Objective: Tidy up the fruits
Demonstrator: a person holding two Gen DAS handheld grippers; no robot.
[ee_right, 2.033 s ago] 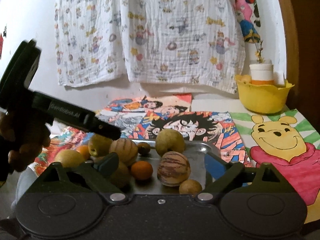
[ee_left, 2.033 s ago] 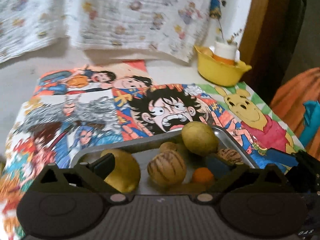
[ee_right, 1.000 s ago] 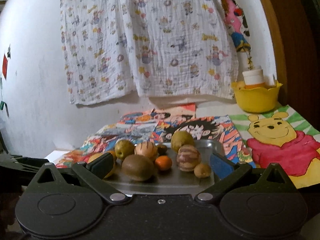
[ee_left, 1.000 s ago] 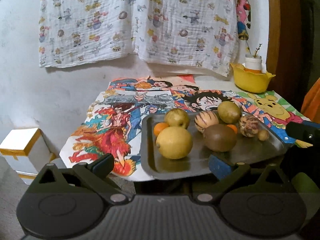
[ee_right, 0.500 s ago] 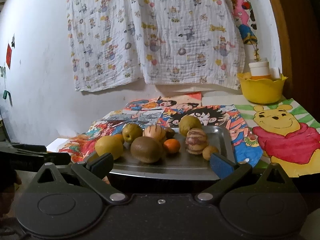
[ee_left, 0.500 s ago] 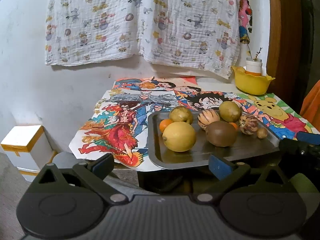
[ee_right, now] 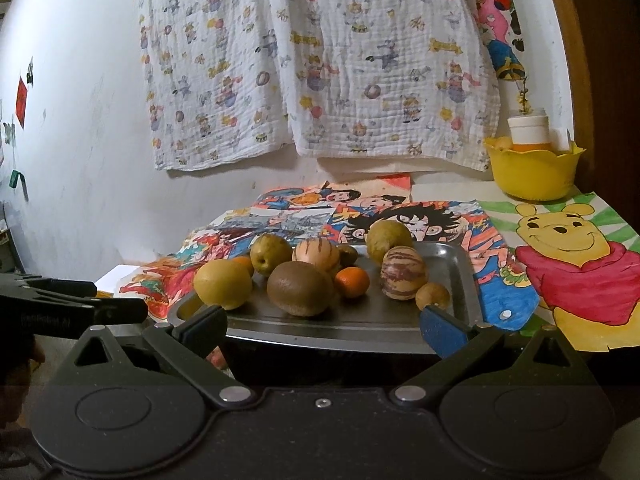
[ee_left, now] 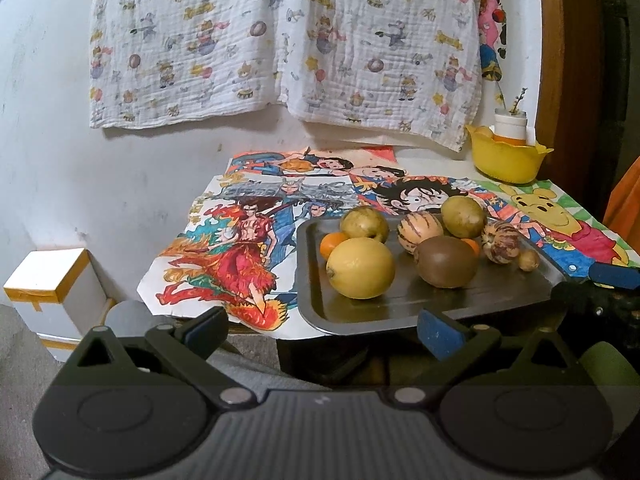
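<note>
A grey metal tray point(ee_left: 432, 312) point(ee_right: 460, 276) sits at the table's front edge and holds several fruits: a yellow lemon point(ee_left: 360, 268) point(ee_right: 223, 283), a brown kiwi point(ee_left: 446, 267) point(ee_right: 300, 288), striped melons point(ee_left: 420, 230) point(ee_right: 404, 278), green pears point(ee_left: 463, 216) point(ee_right: 389, 240) and small oranges point(ee_right: 352, 282). My left gripper point(ee_left: 322, 330) is open and empty, held back in front of the tray's left corner. My right gripper point(ee_right: 322, 326) is open and empty, just before the tray's near rim.
A yellow bowl point(ee_left: 506, 160) point(ee_right: 534, 170) with a white jar stands at the table's back right. Cartoon drawings point(ee_left: 256, 248) cover the table. A patterned cloth point(ee_right: 320, 60) hangs on the wall. A white box point(ee_left: 52, 284) sits on the floor at left.
Both grippers have drawn back from over the tray to below and in front of the table edge. The fruits have not moved in the last second.
</note>
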